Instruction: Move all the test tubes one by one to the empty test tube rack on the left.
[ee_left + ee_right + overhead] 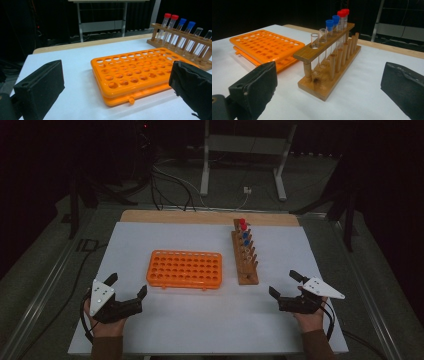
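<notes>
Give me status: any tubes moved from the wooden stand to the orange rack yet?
None done: the orange rack has every hole empty. All six tubes sit in the wooden stand. In hand: nothing; the left tool and right tool are open, near the table edge.

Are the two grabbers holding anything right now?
No. The left gripper and right gripper are both open and empty, near the orange tube rack and the wooden test tube rack.

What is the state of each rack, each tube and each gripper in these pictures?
Orange rack: flat, holes empty.
Wooden rack: upright, holds six tubes.
Red-capped tubes: capped.
Blue-capped tubes: capped.
Clear tubes: uncapped.
Left gripper: open.
Right gripper: open.
</notes>
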Tool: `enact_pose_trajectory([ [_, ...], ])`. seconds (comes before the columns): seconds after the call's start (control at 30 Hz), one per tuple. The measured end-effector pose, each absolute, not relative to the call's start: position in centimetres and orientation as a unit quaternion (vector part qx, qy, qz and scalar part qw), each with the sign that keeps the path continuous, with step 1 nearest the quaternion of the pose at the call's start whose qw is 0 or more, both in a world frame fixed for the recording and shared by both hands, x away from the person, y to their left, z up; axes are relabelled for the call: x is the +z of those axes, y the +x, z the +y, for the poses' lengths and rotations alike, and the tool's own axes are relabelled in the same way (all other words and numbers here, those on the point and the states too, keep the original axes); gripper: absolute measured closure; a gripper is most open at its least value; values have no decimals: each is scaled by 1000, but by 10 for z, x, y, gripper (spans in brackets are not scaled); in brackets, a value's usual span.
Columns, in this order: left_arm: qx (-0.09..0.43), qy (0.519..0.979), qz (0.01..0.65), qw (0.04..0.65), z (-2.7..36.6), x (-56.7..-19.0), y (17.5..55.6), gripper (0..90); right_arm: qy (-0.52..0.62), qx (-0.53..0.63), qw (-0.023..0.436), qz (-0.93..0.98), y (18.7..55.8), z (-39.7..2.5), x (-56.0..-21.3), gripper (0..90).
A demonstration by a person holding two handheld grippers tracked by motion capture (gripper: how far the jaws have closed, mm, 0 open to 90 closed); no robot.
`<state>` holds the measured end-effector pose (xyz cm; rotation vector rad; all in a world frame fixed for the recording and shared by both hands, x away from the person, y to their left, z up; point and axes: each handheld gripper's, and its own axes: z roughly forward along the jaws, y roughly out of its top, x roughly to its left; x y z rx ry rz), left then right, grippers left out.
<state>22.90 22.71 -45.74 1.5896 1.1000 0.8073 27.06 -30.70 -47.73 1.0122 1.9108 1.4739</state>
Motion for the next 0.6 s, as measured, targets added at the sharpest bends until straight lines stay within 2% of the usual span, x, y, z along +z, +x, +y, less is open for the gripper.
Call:
enact_pose_trajectory([
  [0.2, 333, 659, 452, 501, 225, -458, 229, 5, 376, 541, 264, 704, 271, -308, -477, 7],
  [0.47, 318, 638, 468, 523, 230, -460, 229, 5, 375, 543, 273, 700, 267, -308, -470, 7],
  [0.6, 320, 638, 468, 521, 229, -460, 228, 5, 380, 551, 257, 697, 271, -309, -462, 7],
])
